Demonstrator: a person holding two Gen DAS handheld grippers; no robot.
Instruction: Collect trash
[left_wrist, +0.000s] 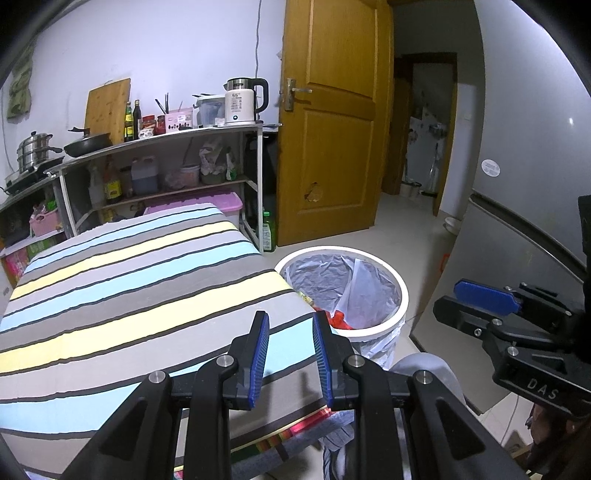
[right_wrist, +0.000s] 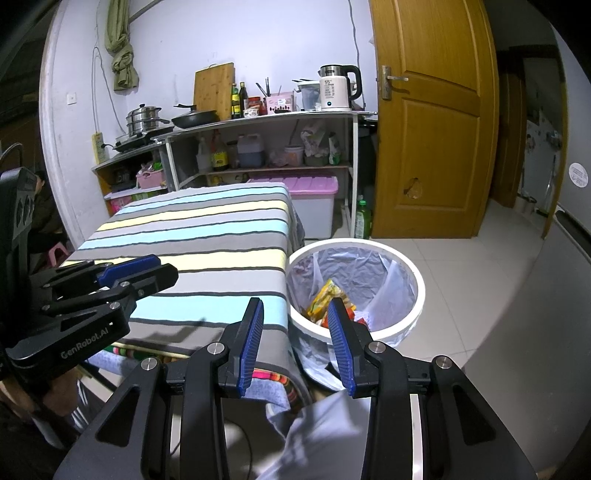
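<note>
Both two-finger tools hang above the near end of a table draped in a cloth striped grey, pale blue and pale yellow (left_wrist: 140, 280), and neither holds anything. The left gripper (left_wrist: 290, 325), black with ribbed blue pads, has its jaws parted with only the cloth visible through the gap; the right gripper (right_wrist: 295, 314), built the same, stands a little wider apart, its gap framing the table's corner and the bin's near rim. Each shows in the other's view — the right one at the far right edge of the left wrist view, the left one at the left edge of the right wrist view. Just beside the table's right corner, on the pale tiled floor (right_wrist: 461, 266), stands a round white waste bin lined with a clear plastic bag (right_wrist: 413, 280); the trash lies inside it — crumpled yellow, orange and red snack wrappers (right_wrist: 325, 299) piled at the near side of the bottom. Behind the table a white-framed shelf unit (right_wrist: 352, 155) carries a white electric kettle (right_wrist: 334, 92), bottles, a black frying pan (right_wrist: 194, 118) and a steel steamer pot, with a pink-lidded storage box (right_wrist: 314, 186) on the floor beneath. A brown wooden door (right_wrist: 432, 129) stands to the right.
</note>
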